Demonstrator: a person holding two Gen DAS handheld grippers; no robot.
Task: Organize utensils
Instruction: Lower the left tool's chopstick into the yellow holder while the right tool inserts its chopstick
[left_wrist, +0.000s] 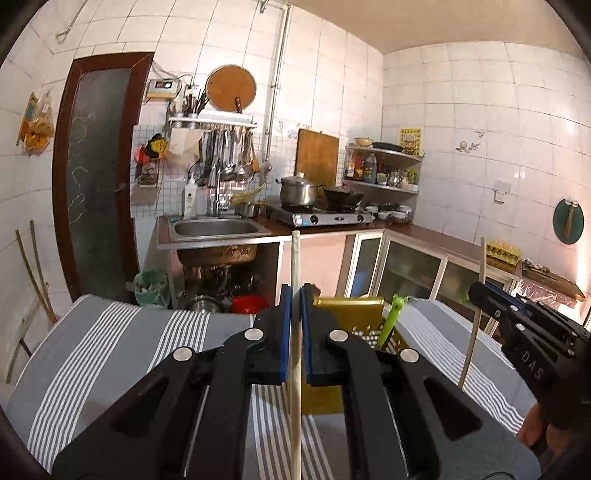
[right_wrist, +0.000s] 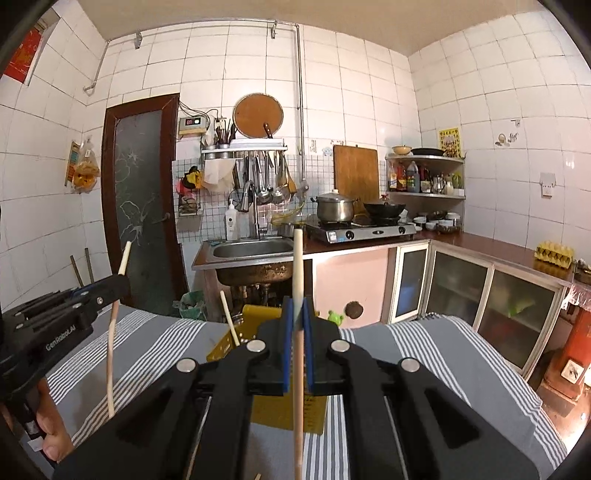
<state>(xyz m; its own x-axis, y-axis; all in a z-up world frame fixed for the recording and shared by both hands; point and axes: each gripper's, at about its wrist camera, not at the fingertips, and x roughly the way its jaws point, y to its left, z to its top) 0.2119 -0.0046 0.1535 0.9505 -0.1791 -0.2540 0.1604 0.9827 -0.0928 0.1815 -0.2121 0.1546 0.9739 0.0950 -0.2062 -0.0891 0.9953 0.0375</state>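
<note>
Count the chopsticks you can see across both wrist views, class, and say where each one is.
3. One chopstick is clamped upright in the left gripper, one in the right gripper, and one stands in the yellow holder. Others may be hidden inside.

White-tiled walls (right_wrist: 369, 74); dark wooden door (right_wrist: 140, 199) left of steel sink (right_wrist: 251, 251); gas stove (right_wrist: 365, 230) on brown counter (right_wrist: 498, 251); glass-front cabinets (right_wrist: 461, 288) below.

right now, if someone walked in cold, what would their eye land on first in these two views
Most striking is that each tool grips a pale wooden chopstick upright: the left tool is shut on the left chopstick, and the right tool on the right chopstick. Below them sits a yellow utensil basket on the grey striped cloth, with a green frog-topped utensil standing in it.
</note>
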